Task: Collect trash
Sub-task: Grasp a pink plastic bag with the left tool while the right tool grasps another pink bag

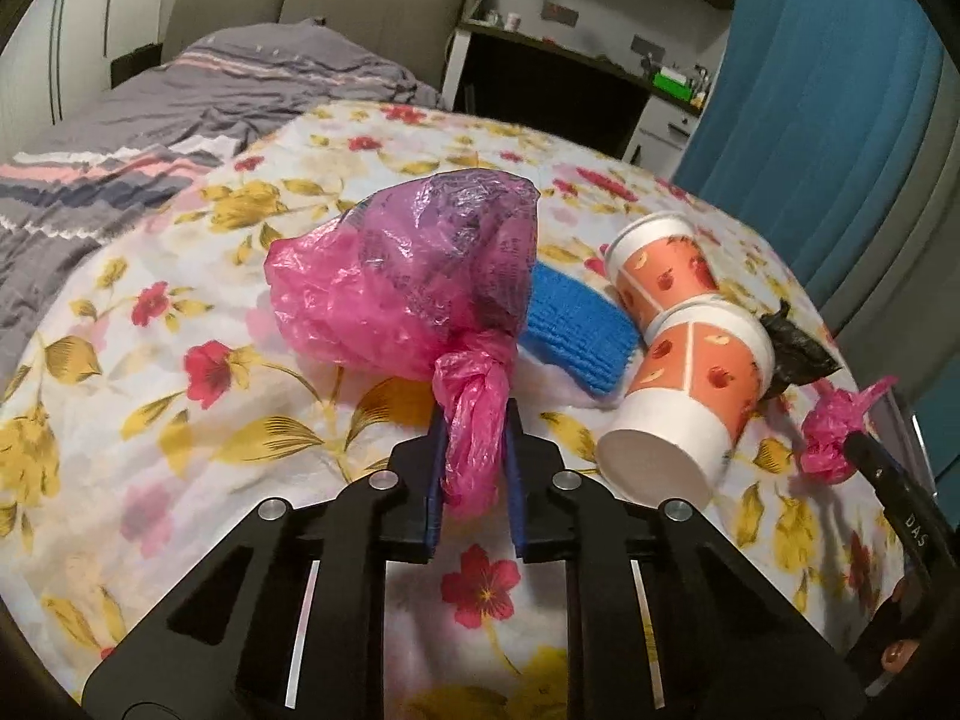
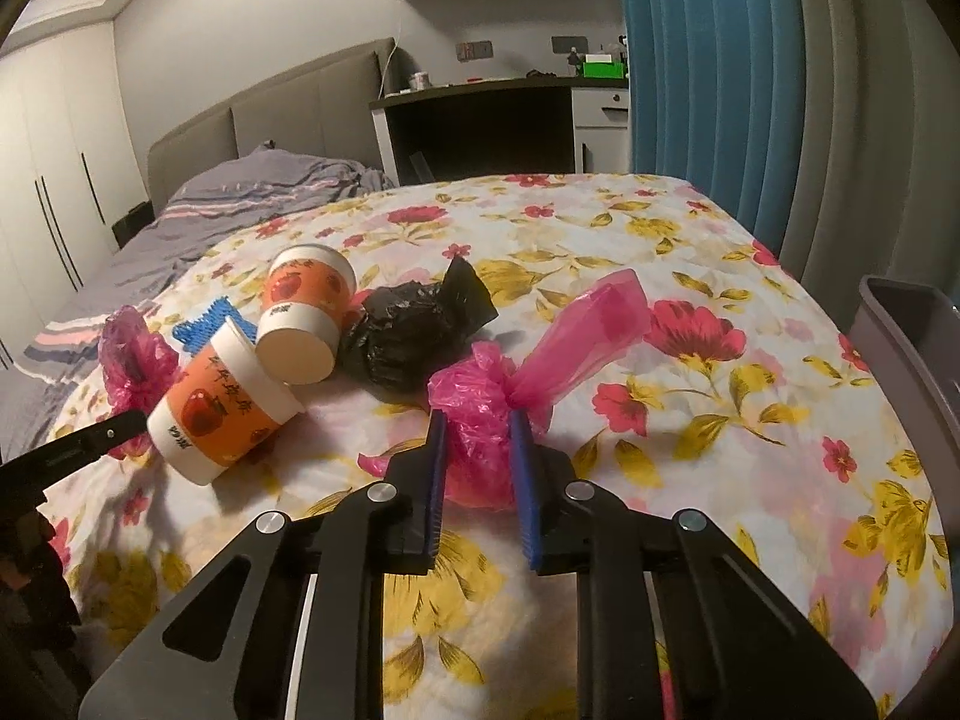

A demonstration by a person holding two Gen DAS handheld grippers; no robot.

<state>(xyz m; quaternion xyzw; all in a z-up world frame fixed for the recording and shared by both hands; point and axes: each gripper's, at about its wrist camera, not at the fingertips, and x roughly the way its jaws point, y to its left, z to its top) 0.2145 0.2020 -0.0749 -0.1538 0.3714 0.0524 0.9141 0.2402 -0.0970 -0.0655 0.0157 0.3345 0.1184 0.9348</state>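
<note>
Left gripper (image 1: pixel 474 420) jaws pinching pink bag (image 1: pixel 402 282), "DAS" on right gripper (image 1: pixel 900 498)

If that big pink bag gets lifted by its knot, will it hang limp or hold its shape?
The big pink bag is thin crinkled plastic, puffed out above its knot, so it probably sags and swings. It looks light for its size, seemingly mostly air. The left gripper pinches only the twisted tail, which might slip through the pads.

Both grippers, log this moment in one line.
left gripper: shut on large pink bag | right gripper: shut on small pink bag
</note>
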